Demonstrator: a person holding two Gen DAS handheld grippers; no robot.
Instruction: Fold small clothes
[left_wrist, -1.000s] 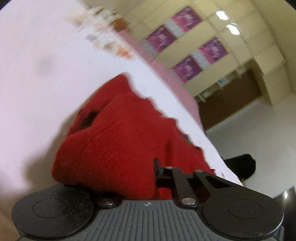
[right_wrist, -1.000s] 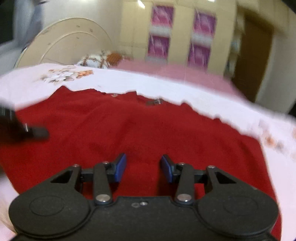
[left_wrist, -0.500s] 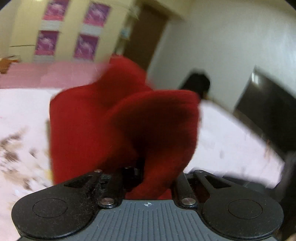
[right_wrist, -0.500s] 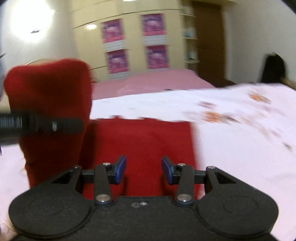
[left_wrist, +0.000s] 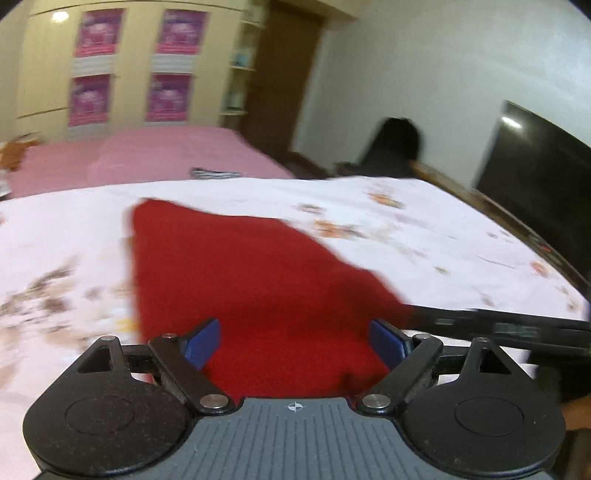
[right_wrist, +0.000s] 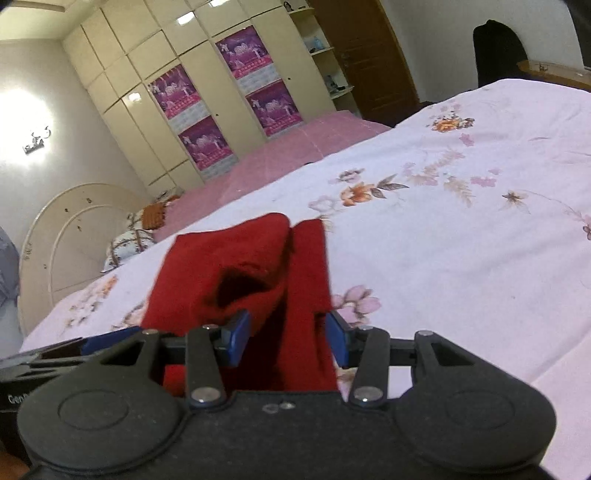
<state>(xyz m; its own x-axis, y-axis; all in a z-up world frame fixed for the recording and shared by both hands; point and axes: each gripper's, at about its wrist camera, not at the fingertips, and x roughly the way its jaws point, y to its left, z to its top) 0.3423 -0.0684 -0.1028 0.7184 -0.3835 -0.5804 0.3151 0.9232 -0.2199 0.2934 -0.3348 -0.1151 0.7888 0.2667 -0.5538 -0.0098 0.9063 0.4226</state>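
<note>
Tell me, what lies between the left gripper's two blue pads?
Only the red garment, lying on the floral bedsheet below the open left gripper, untouched; the left wrist view shows it.

Motion blur smears the red garment (left_wrist: 251, 291) (its right edge especially).

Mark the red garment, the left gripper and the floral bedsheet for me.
red garment (left_wrist: 258, 280): left wrist view, middle of the flat red cloth.
left gripper (left_wrist: 295, 341): left wrist view, midway between its open blue-padded fingertips.
floral bedsheet (right_wrist: 461, 229): right wrist view, bare flowered part right of the garment.
</note>
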